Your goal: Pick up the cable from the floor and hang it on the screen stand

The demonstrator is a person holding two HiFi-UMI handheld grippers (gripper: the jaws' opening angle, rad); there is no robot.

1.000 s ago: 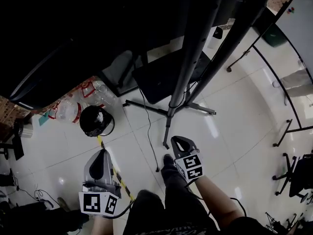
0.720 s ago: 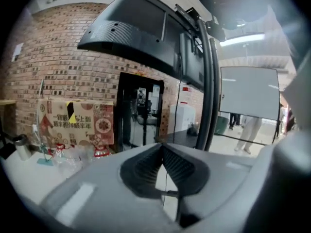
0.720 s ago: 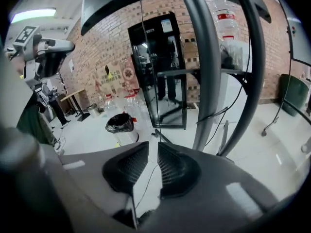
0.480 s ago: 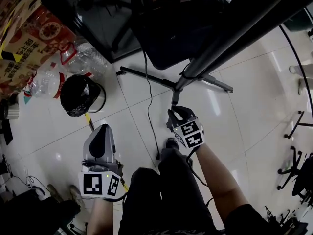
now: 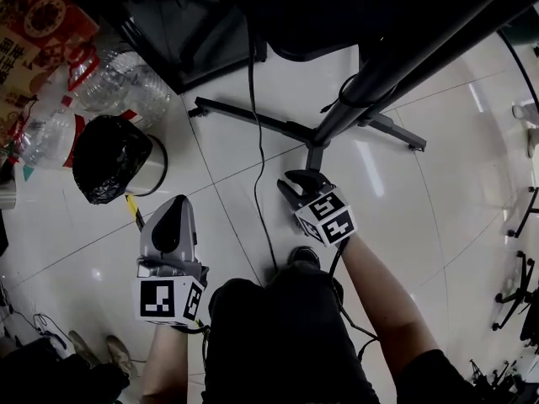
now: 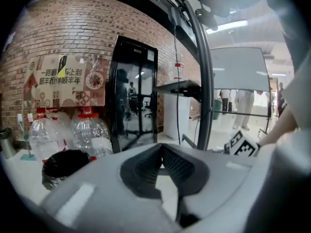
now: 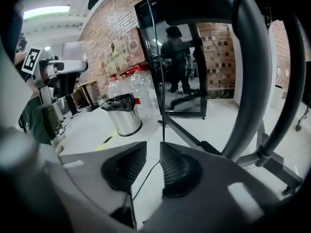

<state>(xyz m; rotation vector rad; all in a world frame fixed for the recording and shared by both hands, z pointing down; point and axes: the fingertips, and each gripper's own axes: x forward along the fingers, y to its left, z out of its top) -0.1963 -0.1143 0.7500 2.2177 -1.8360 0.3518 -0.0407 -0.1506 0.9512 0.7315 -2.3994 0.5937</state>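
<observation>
The right gripper [image 5: 296,182] is hovering low over the floor [image 5: 421,225] at the centre of the head view. Its jaws are opening, ribbed pads apart with nothing pressed between them. The cable [image 5: 259,167] is lying on the tiles just left of that gripper, running as a thin black line from the top of the frame down toward the bottom middle (so its long axis is nearly up-and-down in the picture). In the right gripper view it is showing through the gap between the pads, below and beyond them, not yet gripped. The left gripper [image 5: 175,207] is hanging at lower left, tips together and empty, well apart from the cable, so the right one is looking like the nearer pick. The screen stand [image 5: 316,133] is spreading its legs just above, and the trash bin [image 5: 109,154] is sitting well off to the left, leaving open tile around the cable.
</observation>
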